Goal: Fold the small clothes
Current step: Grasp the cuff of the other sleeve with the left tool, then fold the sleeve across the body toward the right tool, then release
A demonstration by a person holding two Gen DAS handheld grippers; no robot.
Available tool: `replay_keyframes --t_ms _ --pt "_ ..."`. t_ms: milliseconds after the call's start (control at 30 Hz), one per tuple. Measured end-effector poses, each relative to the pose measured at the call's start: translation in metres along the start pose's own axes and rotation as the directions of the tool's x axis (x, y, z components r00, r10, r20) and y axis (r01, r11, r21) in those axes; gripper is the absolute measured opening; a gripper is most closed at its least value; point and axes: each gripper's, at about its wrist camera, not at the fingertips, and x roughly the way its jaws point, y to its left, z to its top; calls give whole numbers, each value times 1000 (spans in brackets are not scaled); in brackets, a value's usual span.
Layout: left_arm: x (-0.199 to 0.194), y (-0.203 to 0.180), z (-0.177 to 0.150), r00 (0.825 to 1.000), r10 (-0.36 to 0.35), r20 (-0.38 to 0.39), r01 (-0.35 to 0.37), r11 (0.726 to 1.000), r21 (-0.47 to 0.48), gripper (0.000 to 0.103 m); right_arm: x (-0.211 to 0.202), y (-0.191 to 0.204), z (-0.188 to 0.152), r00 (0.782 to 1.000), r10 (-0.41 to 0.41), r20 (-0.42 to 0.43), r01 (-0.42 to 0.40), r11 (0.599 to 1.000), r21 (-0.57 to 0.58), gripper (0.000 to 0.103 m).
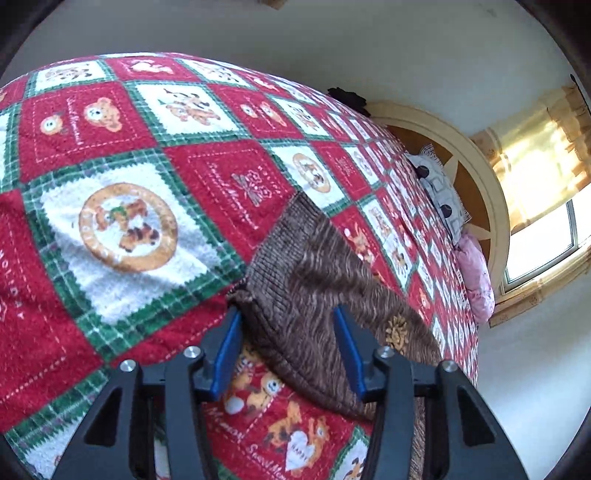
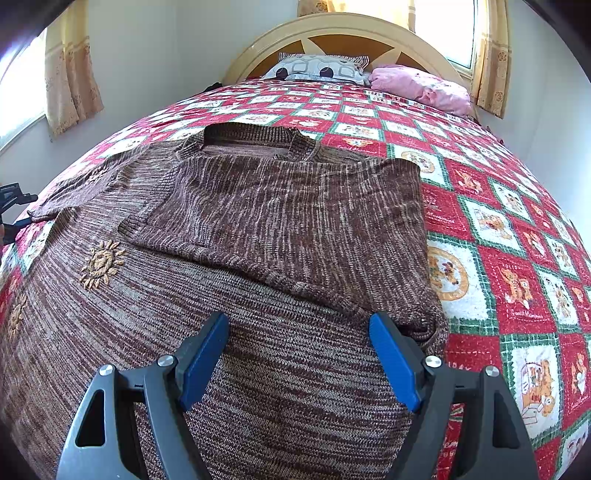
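Note:
A brown knit sweater [image 2: 280,229] with orange sun embroidery lies flat on the bed, its right sleeve folded over the chest. My right gripper [image 2: 299,332] is open just above the sweater's lower body, holding nothing. In the left wrist view the sweater's left sleeve [image 1: 314,288] lies on the quilt. My left gripper [image 1: 286,321] is open, its jaws either side of the sleeve cuff; the left pad [image 1: 229,347] is close to the cuff edge. The left gripper also shows at the far left edge of the right wrist view [image 2: 13,210].
A red, green and white patchwork quilt [image 2: 498,229] covers the bed. A patterned pillow [image 2: 317,70] and a pink pillow [image 2: 424,88] lie by the curved headboard [image 2: 343,29]. Curtained windows stand on both sides [image 2: 70,81]. A dark object [image 1: 347,98] sits at the bed's far edge.

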Motion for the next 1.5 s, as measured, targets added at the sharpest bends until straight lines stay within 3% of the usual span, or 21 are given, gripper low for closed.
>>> replay_keyframes --t_ms 33,67,100,400,700,867,1100,1300,1500 --pt "1 1 1 1000 7 5 -7 1000 -4 40 0 0 0 1000 0 0 0 1000 0 79" --pt "1 3 2 1000 15 12 -15 1000 -8 20 0 0 0 1000 0 0 0 1000 0 79" --pt "3 6 2 1000 14 3 -14 1000 -5 9 0 0 0 1000 0 0 0 1000 0 79" --pt "-14 -5 -3 998 -39 59 35 997 72 9 0 0 0 1000 0 0 0 1000 0 79" --pt "-30 -86 -14 985 -166 33 155 963 219 9 0 0 -1 1000 1 2 -1 1000 1 79" --pt "-32 -142 -37 965 -260 -36 259 921 292 8 -2 0 0 1000 5 6 -6 1000 6 79" --pt "-37 -219 -90 921 -358 -152 389 832 396 8 -3 -5 0 1000 24 19 -24 999 27 79" --pt "-27 -260 -138 894 -378 -243 448 779 439 8 -7 -14 -1 998 50 46 -53 996 73 79" --pt "-6 -279 -183 884 -348 -312 461 756 465 8 -8 -27 -3 994 86 70 -94 987 131 79"
